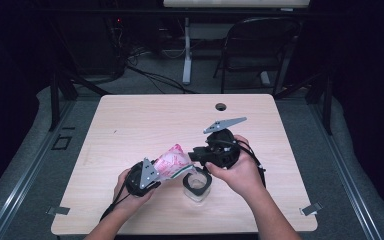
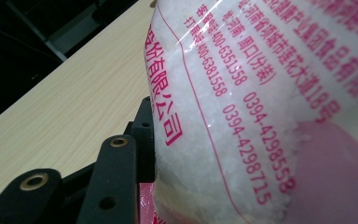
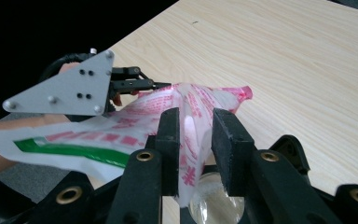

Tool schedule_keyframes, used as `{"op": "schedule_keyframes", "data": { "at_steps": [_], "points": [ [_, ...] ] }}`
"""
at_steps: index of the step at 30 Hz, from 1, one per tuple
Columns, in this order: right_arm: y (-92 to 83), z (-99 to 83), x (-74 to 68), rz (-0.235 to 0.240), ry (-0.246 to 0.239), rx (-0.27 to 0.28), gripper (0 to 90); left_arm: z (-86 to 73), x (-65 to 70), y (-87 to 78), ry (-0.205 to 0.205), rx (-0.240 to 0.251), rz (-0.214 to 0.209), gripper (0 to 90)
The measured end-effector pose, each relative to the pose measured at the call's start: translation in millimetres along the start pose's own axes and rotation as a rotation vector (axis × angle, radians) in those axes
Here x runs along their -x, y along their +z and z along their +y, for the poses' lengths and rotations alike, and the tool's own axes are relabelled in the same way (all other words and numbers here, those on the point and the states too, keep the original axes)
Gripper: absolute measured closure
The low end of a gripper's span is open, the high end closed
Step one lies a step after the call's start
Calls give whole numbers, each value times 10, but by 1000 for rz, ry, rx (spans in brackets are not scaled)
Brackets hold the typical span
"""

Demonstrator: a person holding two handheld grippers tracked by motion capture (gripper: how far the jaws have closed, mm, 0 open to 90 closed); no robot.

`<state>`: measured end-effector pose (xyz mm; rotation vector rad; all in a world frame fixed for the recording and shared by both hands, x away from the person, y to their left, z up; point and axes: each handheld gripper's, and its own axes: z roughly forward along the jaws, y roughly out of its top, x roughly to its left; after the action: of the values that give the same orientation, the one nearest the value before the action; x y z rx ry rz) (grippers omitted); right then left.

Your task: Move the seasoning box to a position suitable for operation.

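Two tongs share one printed plastic bag of white granules (image 1: 171, 162), held tilted above a small glass jar (image 1: 197, 186) on the surface (image 1: 130, 125). Left tongs (image 1: 156, 176) clamp its filled body; right tongs (image 3: 195, 140) stand narrowed around its twisted corner, though whether they press it is unclear. Pouring seems ahead: no granules fall yet.

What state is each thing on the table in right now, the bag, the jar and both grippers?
Plastic bag: lifted off the table, tilted above the jar, part full of white crystals, held from both sides.
Glass jar: upright on the table, mouth open, under the bag.
Left gripper: jaws clamped on the bag's filled end.
Right gripper: jaws pinching a bunched fold of the bag.
Table: bare pale wood.
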<state>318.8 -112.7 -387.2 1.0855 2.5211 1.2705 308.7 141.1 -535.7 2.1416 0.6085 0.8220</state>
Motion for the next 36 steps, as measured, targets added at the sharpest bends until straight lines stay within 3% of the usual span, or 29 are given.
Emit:
{"op": "schedule_keyframes", "data": {
  "at_steps": [11, 21, 36],
  "points": [
    [137, 18, -28, 21, 6, -61, 768, 10, 33, 10, 13, 1, 2, 603],
    [301, 4, -42, 11, 1, -125, 826, 18, 41, 4, 36, -3, 13, 603],
    [357, -21, -40, 5, -11, -177, 898, 42, 67, -9, 96, -9, 52, 604]
  ]
}}
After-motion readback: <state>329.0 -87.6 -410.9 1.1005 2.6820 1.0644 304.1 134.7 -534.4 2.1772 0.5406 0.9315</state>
